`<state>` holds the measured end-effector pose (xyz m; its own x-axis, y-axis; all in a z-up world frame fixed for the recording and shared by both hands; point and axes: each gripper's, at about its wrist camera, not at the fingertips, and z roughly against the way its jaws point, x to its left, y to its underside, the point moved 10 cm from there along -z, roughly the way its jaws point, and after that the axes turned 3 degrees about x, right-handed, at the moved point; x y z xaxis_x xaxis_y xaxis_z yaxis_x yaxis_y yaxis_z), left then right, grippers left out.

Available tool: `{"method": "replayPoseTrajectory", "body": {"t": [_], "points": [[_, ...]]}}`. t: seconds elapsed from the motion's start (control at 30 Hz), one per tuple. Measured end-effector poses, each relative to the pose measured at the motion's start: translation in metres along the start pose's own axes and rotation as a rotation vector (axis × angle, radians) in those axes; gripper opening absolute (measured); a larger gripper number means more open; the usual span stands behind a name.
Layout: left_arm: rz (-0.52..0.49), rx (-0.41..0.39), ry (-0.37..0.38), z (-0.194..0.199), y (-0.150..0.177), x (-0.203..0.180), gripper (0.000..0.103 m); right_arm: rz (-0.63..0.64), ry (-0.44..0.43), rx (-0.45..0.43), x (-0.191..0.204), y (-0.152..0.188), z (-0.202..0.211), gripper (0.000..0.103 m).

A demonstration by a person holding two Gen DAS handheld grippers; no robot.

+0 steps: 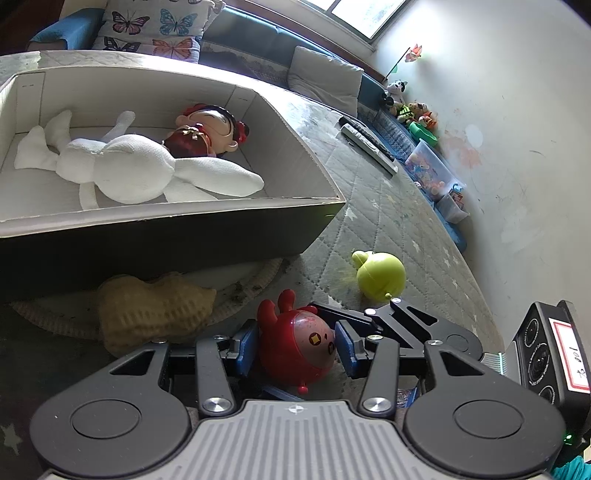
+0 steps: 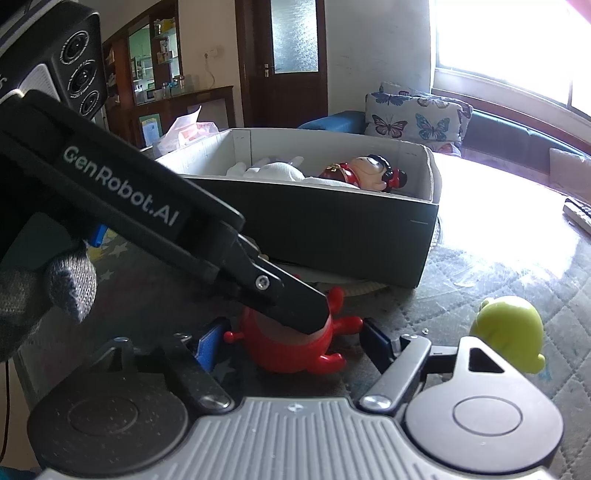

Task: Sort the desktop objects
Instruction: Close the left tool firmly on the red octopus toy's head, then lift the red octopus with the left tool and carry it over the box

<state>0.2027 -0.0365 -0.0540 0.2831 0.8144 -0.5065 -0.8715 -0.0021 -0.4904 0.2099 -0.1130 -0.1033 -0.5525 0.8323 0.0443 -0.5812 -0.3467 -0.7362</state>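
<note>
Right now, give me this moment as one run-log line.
left gripper: shut on red toy | right gripper: open, pads flanking same toy | green toy: loose on mat | box: holds white plush, doll

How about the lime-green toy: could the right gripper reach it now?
Probably yes. The lime-green toy lies bare on the quilted mat just right of the right gripper, nothing between. Its open jaws straddle the red toy, so it must back off first.

butterfly cushion (image 1: 155, 27), remote controls (image 1: 367, 144), wooden door (image 2: 286, 62)
</note>
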Motion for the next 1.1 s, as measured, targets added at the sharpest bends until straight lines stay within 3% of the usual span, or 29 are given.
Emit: {"method": "replayPoseTrajectory", "body": {"t": [0.6,0.87,1.1], "points": [[-0.019,-0.054,0.034,0.025,-0.012,-0.014,0.048,0.063,0.035,-0.055,0.004,-0.021,0.022,0.073],[-0.061,-0.145,0.029,0.053,-0.049,-0.026,0.048,0.123,0.057,-0.122,-0.001,-0.067,0.035,0.073],[-0.051,-0.195,0.006,0.061,-0.091,-0.015,0.048,0.152,0.041,-0.128,-0.009,-0.109,0.017,0.073]]}}
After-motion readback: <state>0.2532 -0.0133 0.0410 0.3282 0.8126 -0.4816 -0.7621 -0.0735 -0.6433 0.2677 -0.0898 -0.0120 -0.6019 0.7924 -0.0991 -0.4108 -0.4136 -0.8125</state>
